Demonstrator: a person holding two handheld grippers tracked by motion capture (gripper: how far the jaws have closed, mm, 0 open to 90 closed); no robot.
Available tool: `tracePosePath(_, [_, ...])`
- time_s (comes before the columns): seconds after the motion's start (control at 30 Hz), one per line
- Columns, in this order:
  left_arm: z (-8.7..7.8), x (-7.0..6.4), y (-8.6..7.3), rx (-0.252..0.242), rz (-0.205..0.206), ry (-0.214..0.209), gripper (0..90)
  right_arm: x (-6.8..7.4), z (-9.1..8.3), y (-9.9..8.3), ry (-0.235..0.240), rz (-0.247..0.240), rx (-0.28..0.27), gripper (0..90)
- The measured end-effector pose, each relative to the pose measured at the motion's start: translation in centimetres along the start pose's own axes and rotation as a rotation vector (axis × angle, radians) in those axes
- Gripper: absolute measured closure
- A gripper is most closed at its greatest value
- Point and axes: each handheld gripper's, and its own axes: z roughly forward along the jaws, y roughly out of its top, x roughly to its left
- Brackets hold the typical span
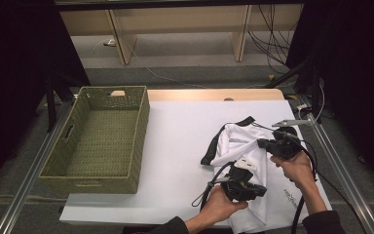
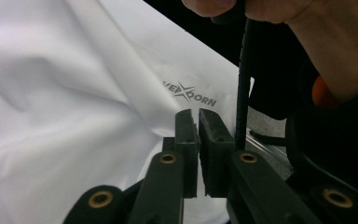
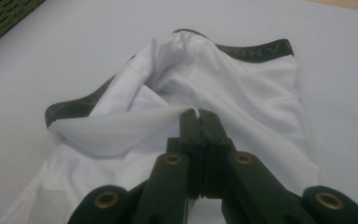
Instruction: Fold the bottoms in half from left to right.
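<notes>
A white garment [image 1: 238, 141] with a black waistband [image 1: 209, 155] lies crumpled on the right side of the white table cover [image 1: 175, 146]. My left gripper [image 1: 262, 190] is over its near part, jaws together on the white cloth [image 2: 74, 93] beside a grey printed logo [image 2: 189, 93]. My right gripper [image 1: 261, 143] is at the garment's far right, shut on a raised fold of the cloth [image 3: 121, 123]. Beyond that fold the waistband [image 3: 256, 51] curves around the opening. The left gripper [image 2: 198, 116] and the right gripper [image 3: 198, 116] both show their jaws pressed close.
A green woven basket [image 1: 143, 131] with nothing in it stands at the left of the table. A bare wooden strip [image 1: 214, 94] runs along the far edge. Metal rails [image 1: 27, 178] flank the table. The person's right hand [image 2: 307, 37] and a black cable [image 2: 243, 70] are close ahead of the left gripper.
</notes>
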Motion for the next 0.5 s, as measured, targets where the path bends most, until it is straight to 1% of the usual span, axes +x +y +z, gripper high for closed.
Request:
tracePosePath(0.1, [-1.3, 0.4, 0.2, -0.008, 0.009, -0.009, 75.9, -0.2, 0.1, -0.2, 0.003, 0.006, 0.018, 89.8])
tracePosePath(0.17, [-2.4, 0.7, 0.2, -0.008, 0.021, 0.002, 68.1, -0.4, 0.2, -0.3, 0.001, 0.011, 0.022, 89.8])
tracePosePath(0.27, [-4.3, 1.0, 0.0, -0.008, 0.061, 0.066, 58.3, -0.8, 0.3, -0.5, 0.000, 0.018, 0.030, 89.8])
tracePosePath(0.37, [-6.2, 1.6, -0.5, -0.018, 0.072, 0.135, 48.6, -1.0, 0.5, -0.7, -0.004, 0.020, 0.037, 89.8])
tracePosePath(0.4, [-6.8, 1.9, -0.7, -0.024, 0.070, 0.161, 45.6, -1.0, 0.5, -0.7, -0.005, 0.023, 0.038, 89.7])
tracePosePath(0.5, [-8.4, 2.6, -1.5, -0.042, 0.068, 0.218, 37.4, -1.2, 0.6, -0.8, -0.019, 0.023, 0.043, 89.7])
